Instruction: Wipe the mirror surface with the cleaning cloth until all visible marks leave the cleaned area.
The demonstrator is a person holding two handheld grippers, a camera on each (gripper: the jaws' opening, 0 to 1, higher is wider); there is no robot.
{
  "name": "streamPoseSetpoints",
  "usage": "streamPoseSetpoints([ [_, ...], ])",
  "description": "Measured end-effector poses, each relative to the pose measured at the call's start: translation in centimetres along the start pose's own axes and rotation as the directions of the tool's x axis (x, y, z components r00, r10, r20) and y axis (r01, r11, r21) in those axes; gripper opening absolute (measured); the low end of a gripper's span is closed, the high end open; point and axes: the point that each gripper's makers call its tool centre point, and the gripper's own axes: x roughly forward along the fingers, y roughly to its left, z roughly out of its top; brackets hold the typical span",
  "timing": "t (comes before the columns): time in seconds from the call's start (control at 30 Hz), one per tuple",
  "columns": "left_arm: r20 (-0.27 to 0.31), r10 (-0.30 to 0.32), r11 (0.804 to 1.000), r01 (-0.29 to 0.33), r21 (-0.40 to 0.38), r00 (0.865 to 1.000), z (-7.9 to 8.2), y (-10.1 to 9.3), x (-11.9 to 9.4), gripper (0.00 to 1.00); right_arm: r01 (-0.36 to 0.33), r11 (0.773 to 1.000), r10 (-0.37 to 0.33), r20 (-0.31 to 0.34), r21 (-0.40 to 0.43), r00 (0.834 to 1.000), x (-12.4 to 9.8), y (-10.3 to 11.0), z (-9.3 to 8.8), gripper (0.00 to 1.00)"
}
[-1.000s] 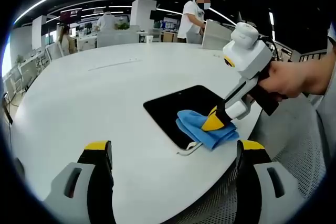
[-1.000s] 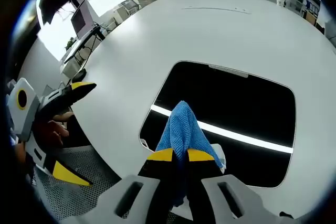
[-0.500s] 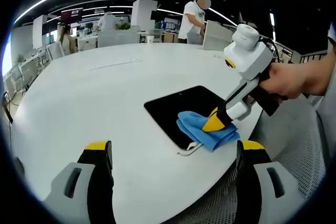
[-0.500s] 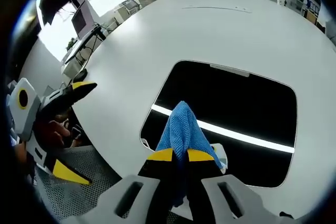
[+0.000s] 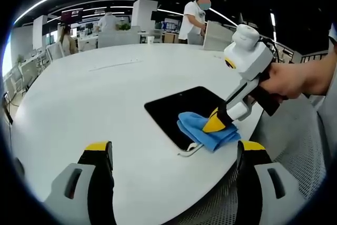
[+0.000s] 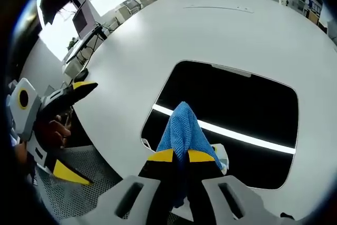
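Office space in the background, with a big round white table (image 5: 95, 98) taking up most of both views. Right gripper (image 6: 180, 155) has its yellow-tipped jaws pinched tight on the blue cloth (image 6: 182, 129), which bunches up out of the tips and sits on the near edge of the mirror (image 6: 237, 109). In the left gripper view you can see that same gripper coming in from the right, held by a hand (image 5: 295, 80), pressing the cloth down on the mirror's near corner, right by the table edge. The mirror is a dark rounded rectangle lying flat on the table, and a bright strip of ceiling light reflects across it just past the cloth. Can't make out any marks on the glass from here. Left gripper (image 5: 174, 154) is well away from the mirror, jaws spread wide with nothing between them, hovering over bare table. Beyond the mirror, people stand among desks (image 5: 110, 35) at the far side.
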Motion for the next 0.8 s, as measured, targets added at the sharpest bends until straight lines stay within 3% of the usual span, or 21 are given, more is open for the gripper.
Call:
streamPoseSetpoints([
  [0.8,-0.008,-0.007,1.0,0.007,0.005,1.0,-0.1,-0.2,0.0,0.97,0.001,1.0,0.0,-0.005,0.029,1.0,-0.7,-1.7,-0.4,0.02],
])
